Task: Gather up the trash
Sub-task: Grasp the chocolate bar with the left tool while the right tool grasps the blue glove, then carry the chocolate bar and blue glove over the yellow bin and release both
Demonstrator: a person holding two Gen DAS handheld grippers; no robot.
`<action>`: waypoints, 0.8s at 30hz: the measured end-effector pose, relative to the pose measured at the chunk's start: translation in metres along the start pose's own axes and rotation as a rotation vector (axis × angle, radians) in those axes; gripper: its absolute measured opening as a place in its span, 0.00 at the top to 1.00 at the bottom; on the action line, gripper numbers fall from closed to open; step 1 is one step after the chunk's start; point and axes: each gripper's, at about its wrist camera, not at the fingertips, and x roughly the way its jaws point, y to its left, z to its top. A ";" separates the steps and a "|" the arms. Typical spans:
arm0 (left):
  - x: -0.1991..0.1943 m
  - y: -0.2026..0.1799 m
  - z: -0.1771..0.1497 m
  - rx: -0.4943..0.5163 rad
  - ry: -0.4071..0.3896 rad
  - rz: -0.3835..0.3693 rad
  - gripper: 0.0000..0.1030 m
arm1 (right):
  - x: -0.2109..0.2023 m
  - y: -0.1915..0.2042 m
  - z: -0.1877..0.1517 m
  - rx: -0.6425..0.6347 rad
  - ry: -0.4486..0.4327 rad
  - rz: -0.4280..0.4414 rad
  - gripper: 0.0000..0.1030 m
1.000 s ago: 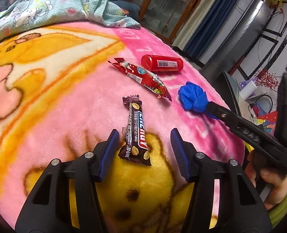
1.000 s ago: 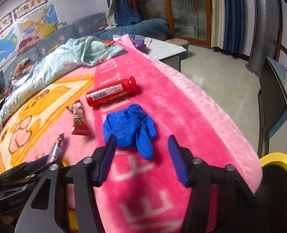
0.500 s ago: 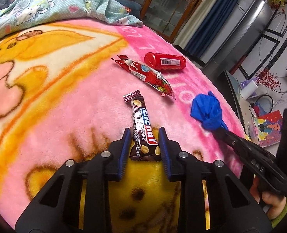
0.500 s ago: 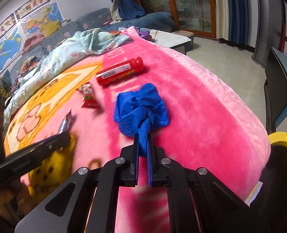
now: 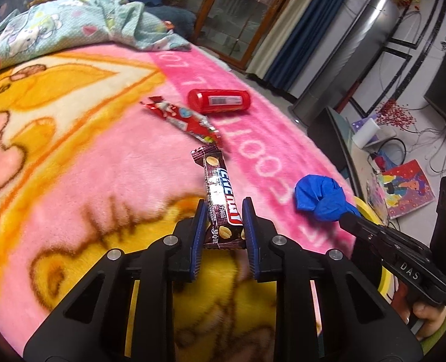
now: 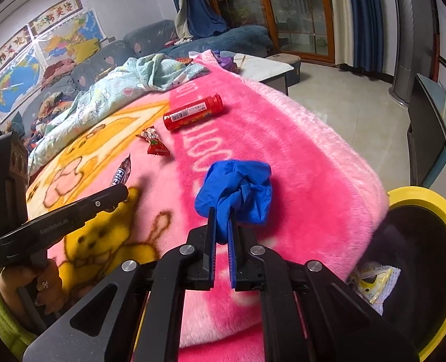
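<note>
Blanket [image 5: 72, 157]: pink and yellow plush, spread over a bed or couch, carries all the loose trash.
Bin [image 6: 434, 208]: yellow-rimmed, dark inside, just past the blanket's near right edge; wrappers already lying in it.
Step in hand: lift-off and carry, both hands loaded, a judgement from the grips.
Right tongs [image 6: 221, 232]: clamped tight on a fold of the crumpled blue glove [image 6: 238, 190]; glove bunched above the tips, apparently clear of the blanket.
Left tongs [image 5: 224, 223]: closing the last bit, blue pads against both sides of the brown snack bar wrapper [image 5: 219, 199]; far end of the wrapper pointing away over the blanket.
Next move: swing the glove over the yellow rim and release; then bring the wrapper across the same way, keeping the thin foil from slipping.
Left on the blanket: red tube [image 5: 219, 101] lying on its side, red candy wrapper [image 5: 183, 119] just beside it, both untouched.
Change from a second ago: both tongs then wide open around their items, glove and wrapper flat on the blanket; glove now drawn nearer the bin; left hand hardly shifted.
</note>
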 end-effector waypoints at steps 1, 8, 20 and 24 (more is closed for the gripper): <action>-0.002 -0.003 0.000 0.005 -0.004 -0.008 0.83 | -0.004 -0.001 0.000 0.001 -0.005 -0.002 0.94; -0.012 -0.030 -0.001 0.053 -0.024 -0.061 0.83 | -0.027 -0.013 0.001 0.023 -0.040 -0.018 0.94; -0.022 -0.076 -0.009 0.151 -0.043 -0.120 0.83 | -0.067 -0.043 0.001 0.078 -0.105 -0.058 0.94; -0.024 -0.089 -0.013 0.182 -0.044 -0.136 0.83 | -0.078 -0.052 -0.001 0.095 -0.119 -0.073 0.94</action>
